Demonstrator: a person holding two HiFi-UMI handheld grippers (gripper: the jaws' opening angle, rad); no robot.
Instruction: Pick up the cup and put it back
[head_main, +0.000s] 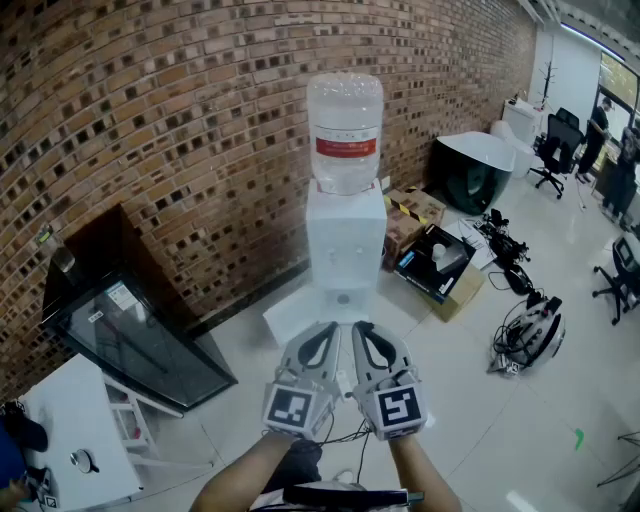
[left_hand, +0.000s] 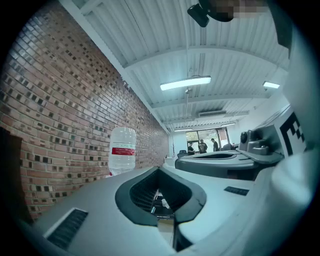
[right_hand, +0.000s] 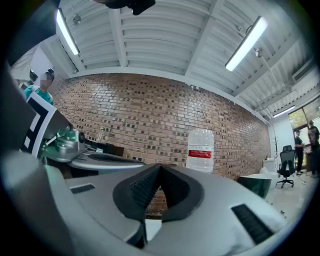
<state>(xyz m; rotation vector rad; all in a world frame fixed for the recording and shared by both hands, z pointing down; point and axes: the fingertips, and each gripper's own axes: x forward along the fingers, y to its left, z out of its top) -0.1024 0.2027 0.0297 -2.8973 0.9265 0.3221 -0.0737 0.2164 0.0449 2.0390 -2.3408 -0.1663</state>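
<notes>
Left hand-held gripper (head_main: 328, 328): jaws clenched tip to tip, nothing between them. Right hand-held gripper (head_main: 361, 327): likewise clenched and empty. The two are held side by side, nearly touching, both aimed at the water dispenser (head_main: 345, 245). The dispenser is white and stands on the floor (head_main: 520, 420) against the brick wall (head_main: 170, 110), with a clear bottle (head_main: 344, 130) with a red label upright on top. Cup: cannot be made out in any view.
</notes>
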